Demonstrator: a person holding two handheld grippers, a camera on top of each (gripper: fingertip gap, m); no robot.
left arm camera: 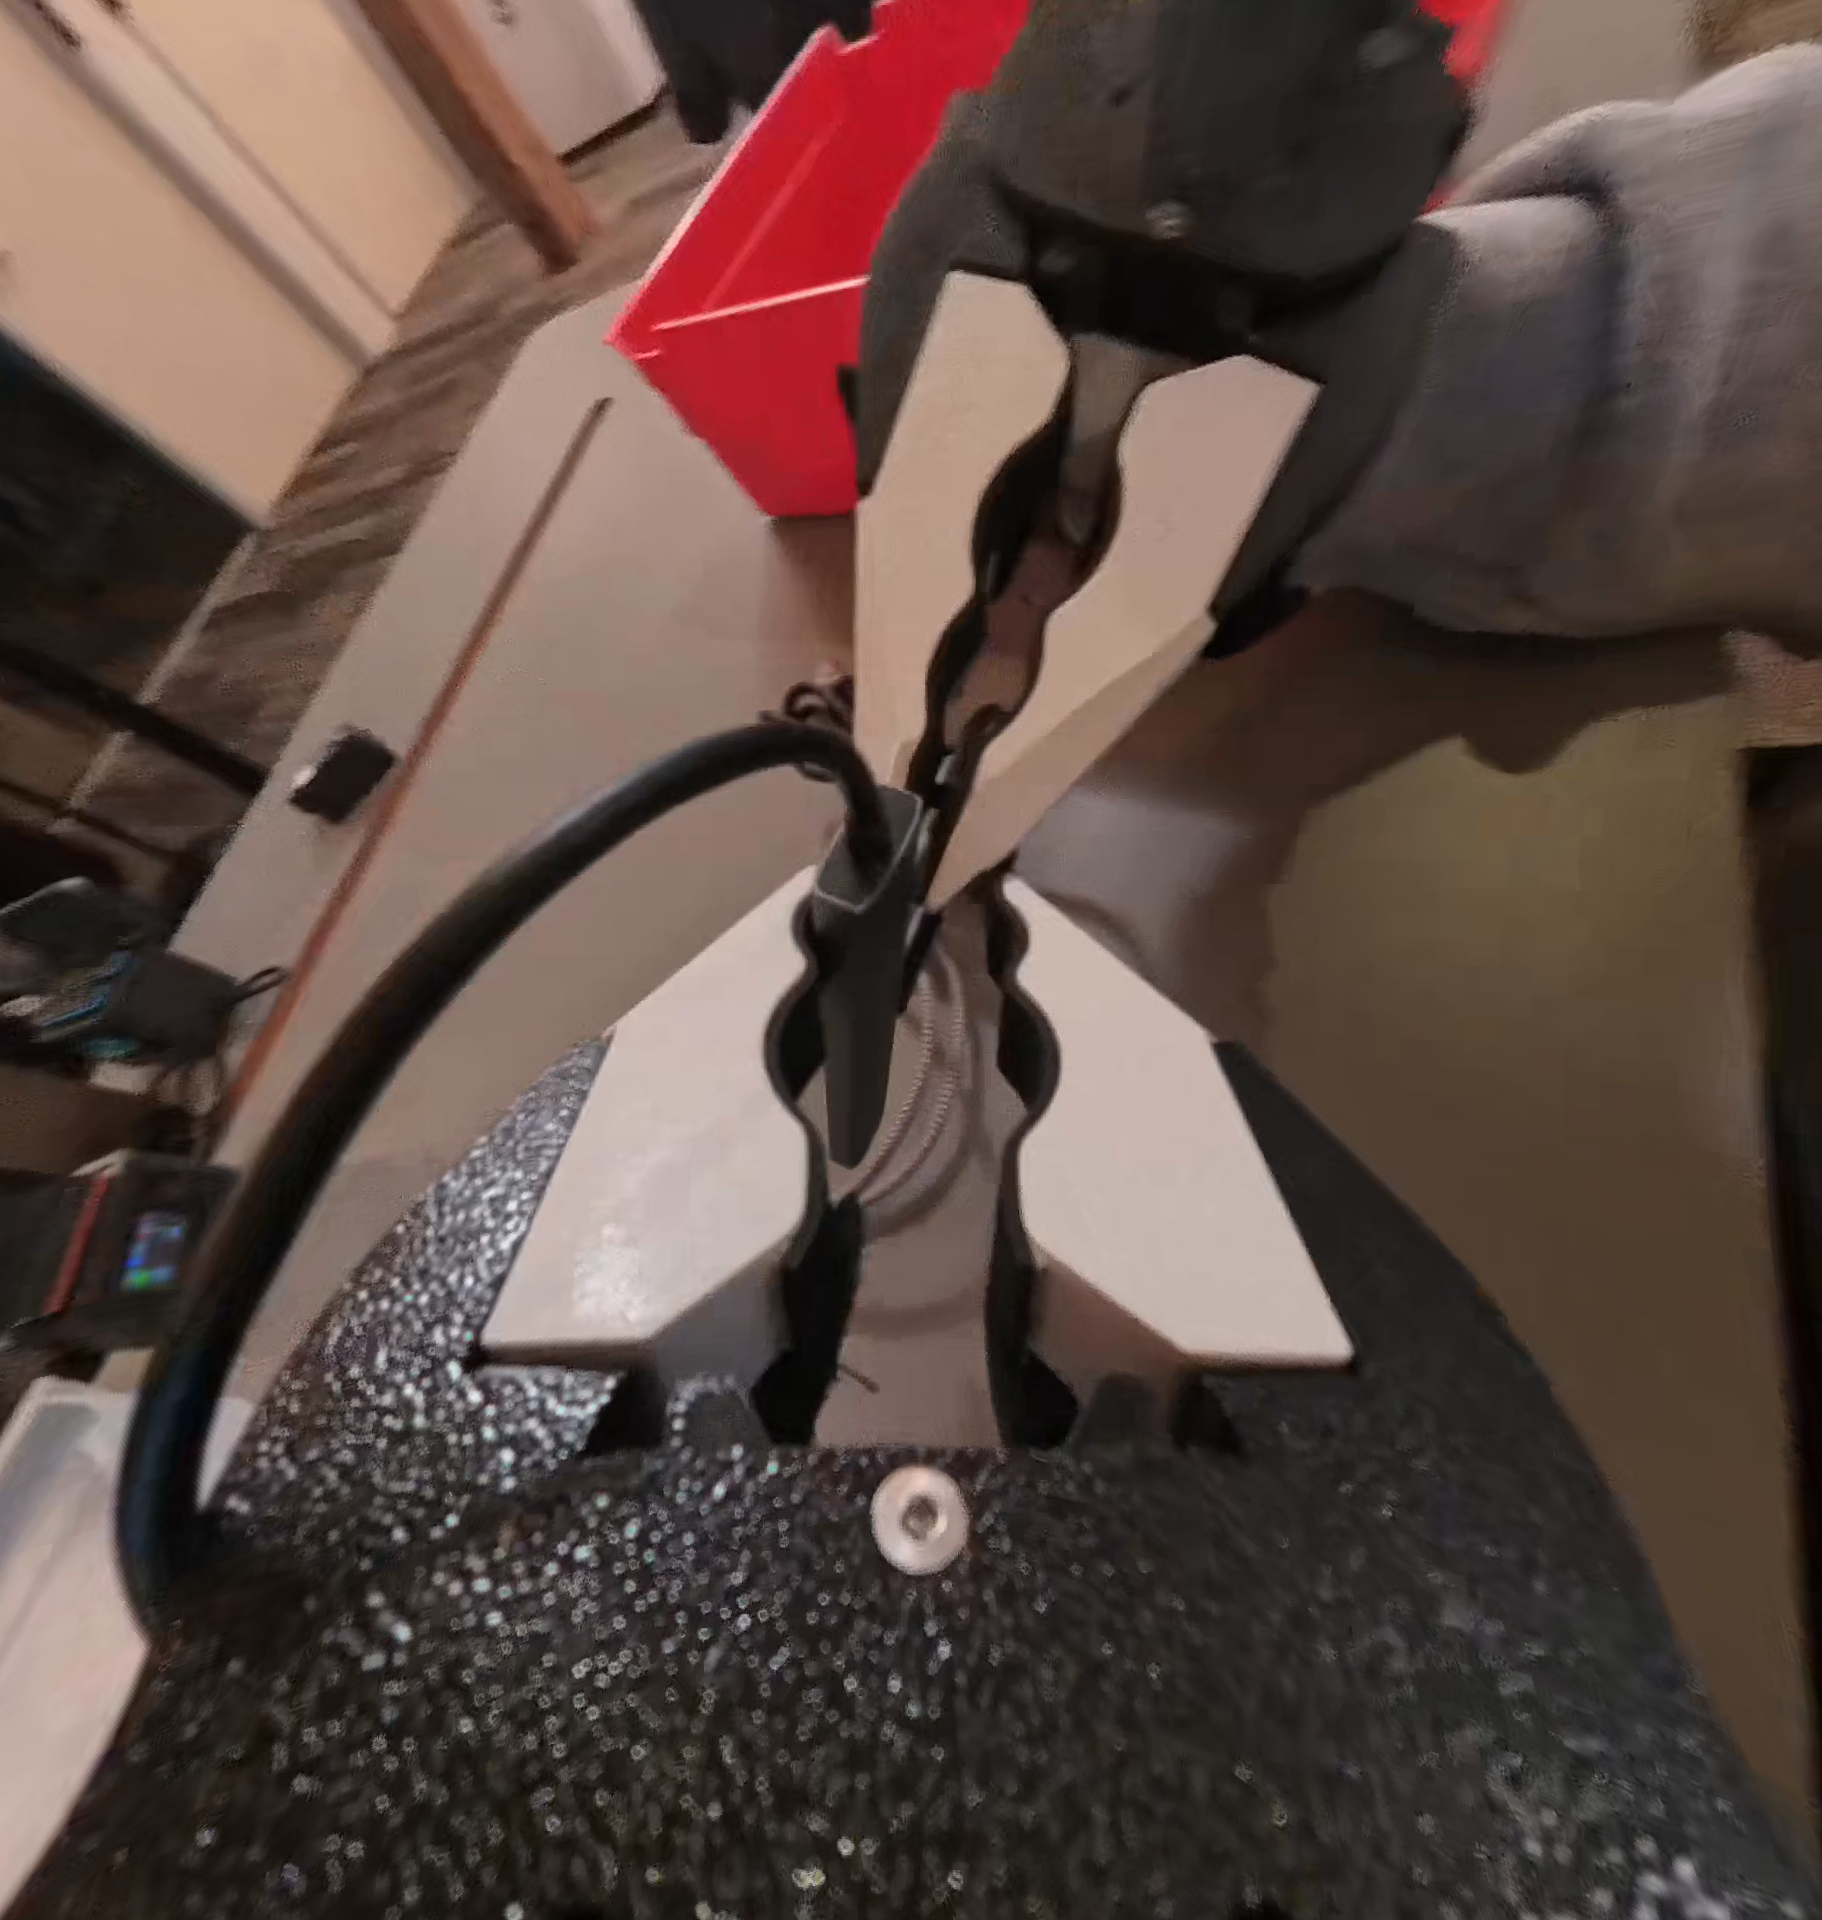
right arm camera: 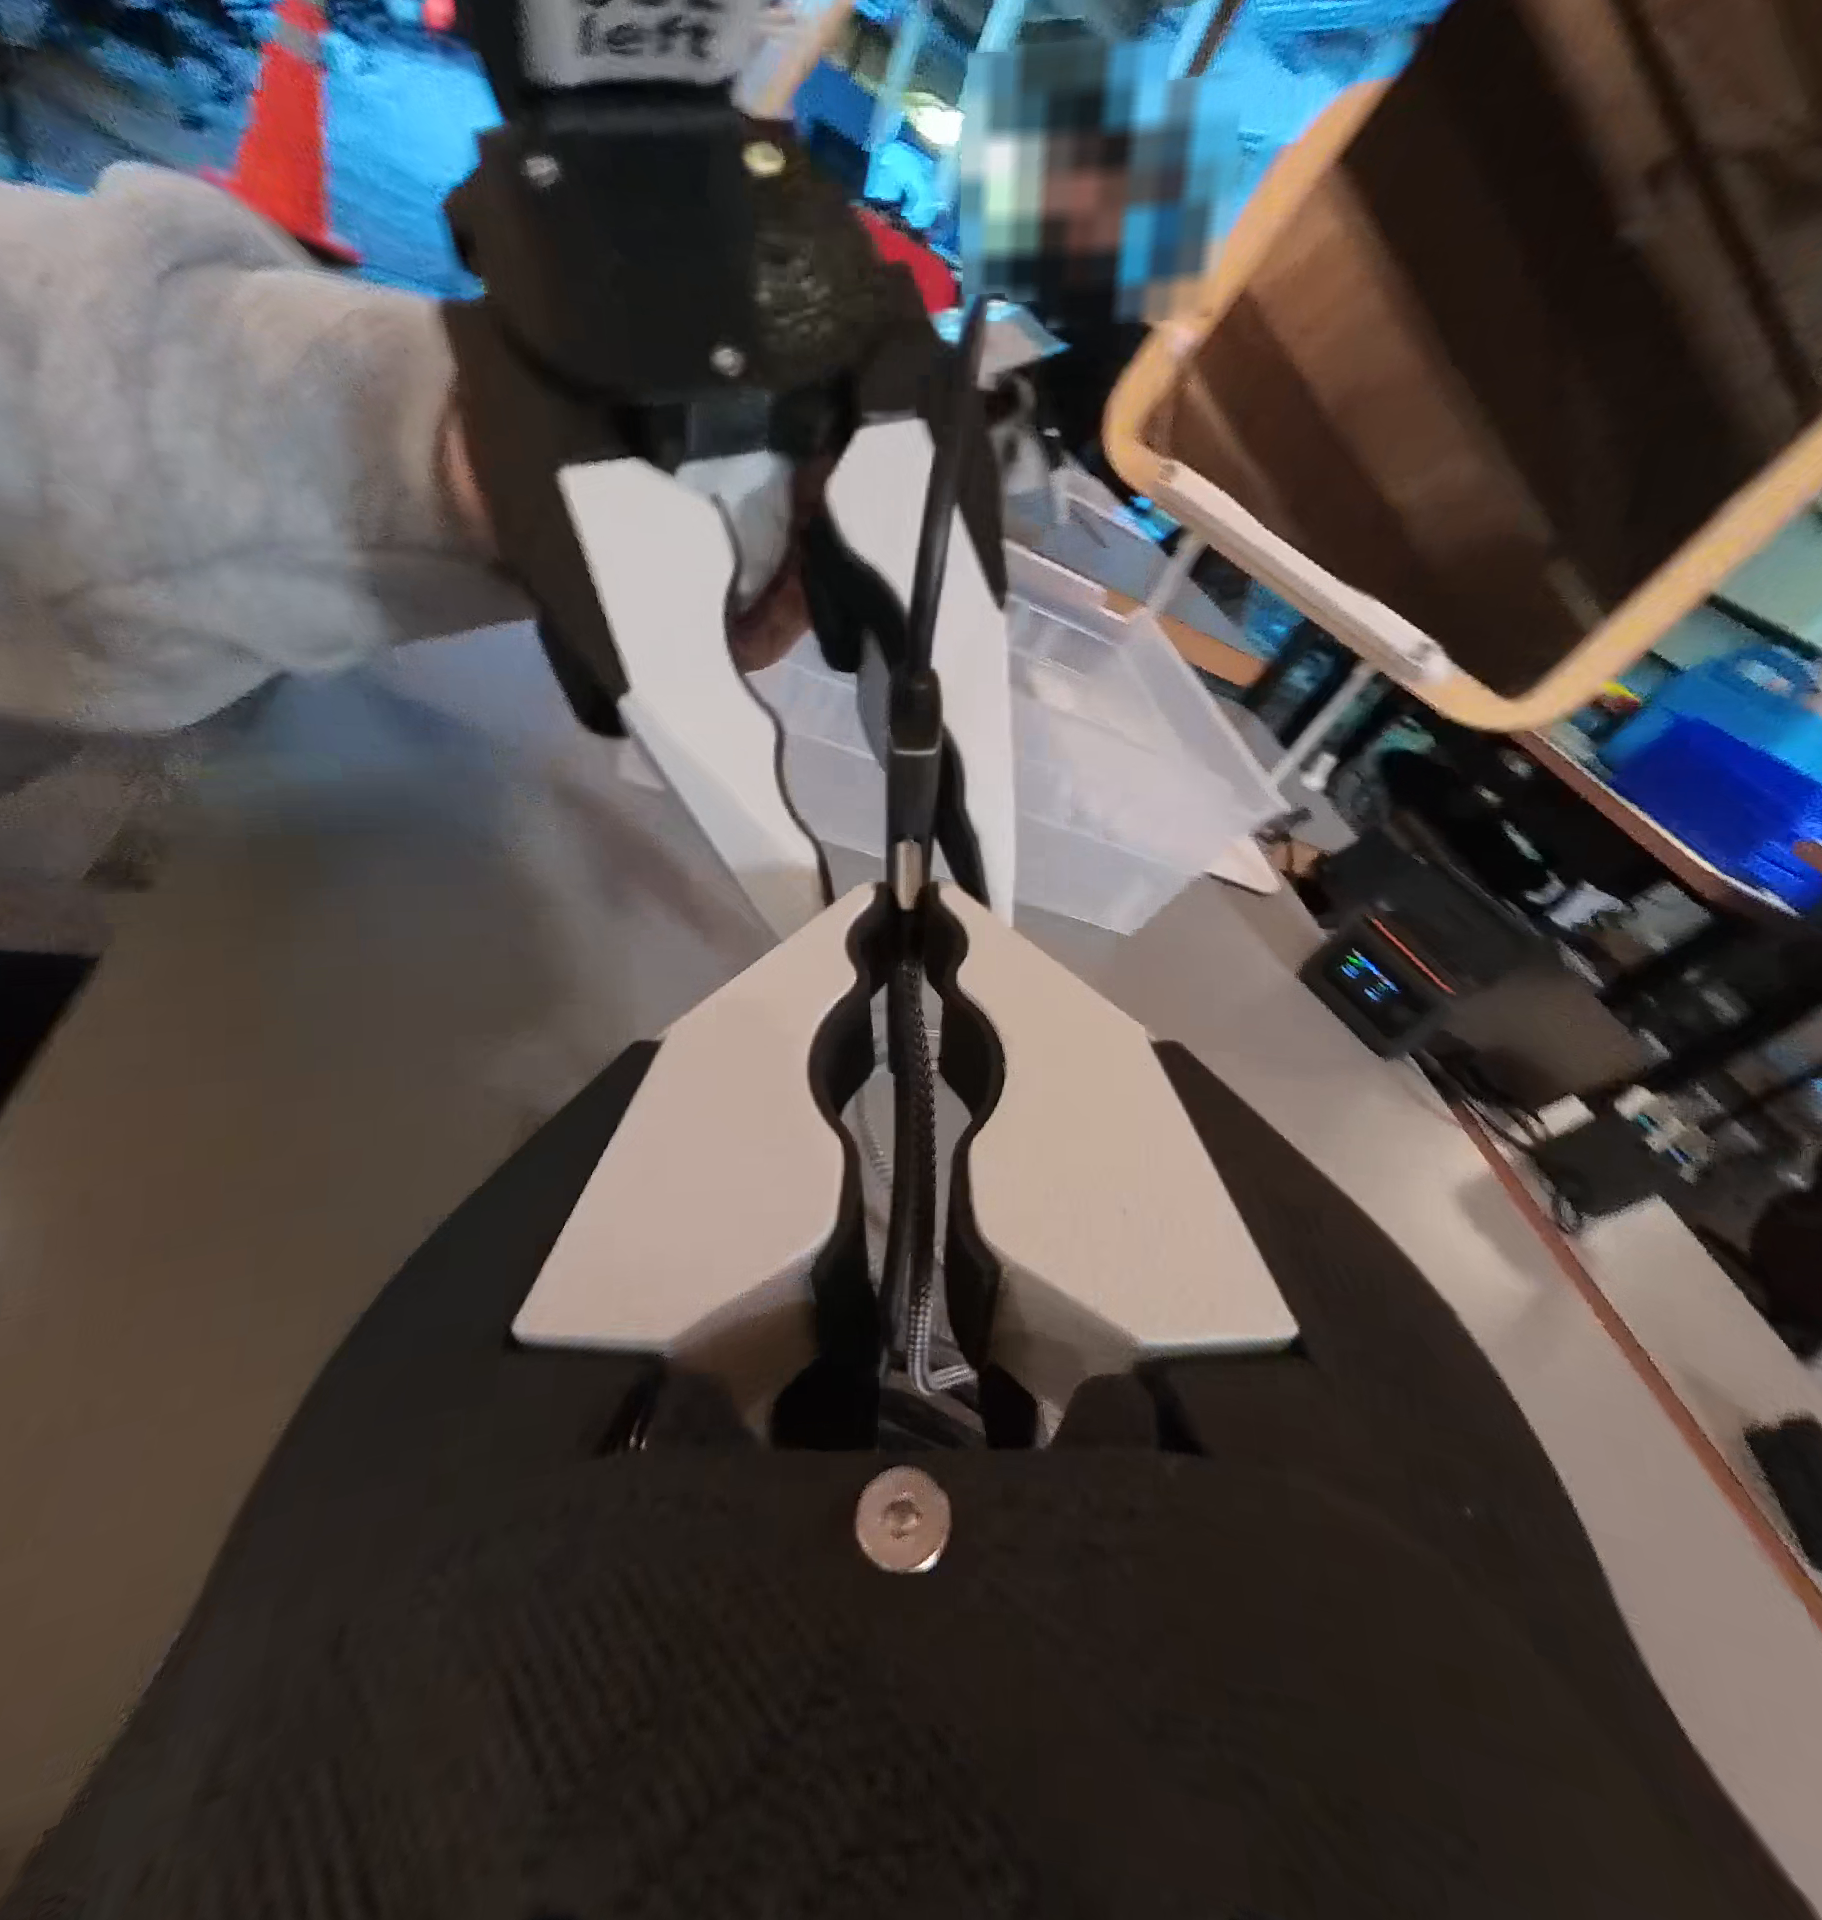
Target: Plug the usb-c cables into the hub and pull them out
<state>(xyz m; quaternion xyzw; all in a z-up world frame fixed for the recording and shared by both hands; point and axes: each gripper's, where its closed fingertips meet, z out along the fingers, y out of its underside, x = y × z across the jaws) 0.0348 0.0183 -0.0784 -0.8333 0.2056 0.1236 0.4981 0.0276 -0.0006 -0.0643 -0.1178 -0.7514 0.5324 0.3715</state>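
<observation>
The hub [left arm camera: 860, 997] is clamped in the left gripper [left arm camera: 912, 914]; only the right wrist view shows the braided usb-c cable [right arm camera: 912, 1070] pinched by the right gripper [right arm camera: 905, 914], its plug [right arm camera: 909, 862] seemingly unseated.

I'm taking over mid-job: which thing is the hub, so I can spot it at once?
Find the left gripper low in the left wrist view. Between its white fingers sits the hub, a slim dark grey wedge. Unlike the braided cable, it trails a thick smooth black cord.

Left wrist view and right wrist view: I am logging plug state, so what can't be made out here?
- Dark grey tapered hub: ports hidden by its own body, left wrist view.
- Black braided usb-c cable: silver plug tip, mating blurred, right wrist view.
- Hub's black rubber lead: far end behind gripper body.
</observation>
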